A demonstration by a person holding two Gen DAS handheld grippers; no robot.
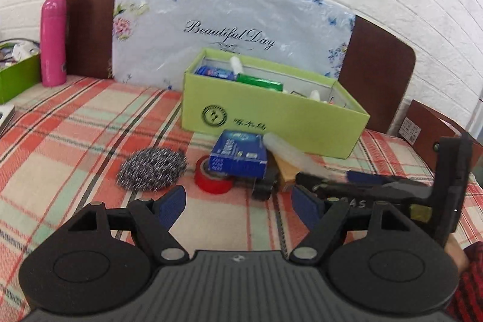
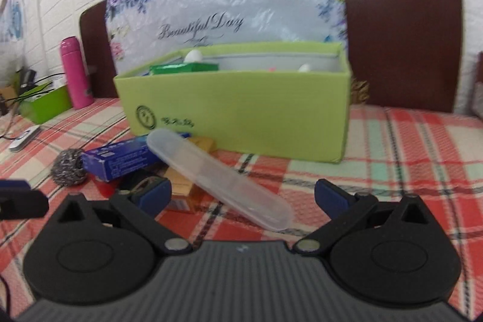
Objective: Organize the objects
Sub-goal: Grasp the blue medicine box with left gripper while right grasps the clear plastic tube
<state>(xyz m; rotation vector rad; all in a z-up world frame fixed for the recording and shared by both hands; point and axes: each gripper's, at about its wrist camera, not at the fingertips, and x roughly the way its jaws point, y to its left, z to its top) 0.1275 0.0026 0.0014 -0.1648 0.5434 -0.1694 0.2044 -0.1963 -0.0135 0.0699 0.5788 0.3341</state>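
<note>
Blue box (image 1: 240, 154), steel scourer (image 1: 151, 169), translucent case (image 2: 220, 180) before green box (image 2: 241, 110).

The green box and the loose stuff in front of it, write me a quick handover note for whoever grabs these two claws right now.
Left claw: open, empty, facing the pile.
Right claw: open, empty; the clear plastic case lies slanted between its fingers, not gripped.
Done: the green box already holds a green packet, a blue packet and some white items.
Left on the plaid cloth, in front of the box: steel wool scrubber, red tape roll, blue carton, amber box under the case, and the case itself.
Probable next: close right claw on the case, lift into box.
</note>
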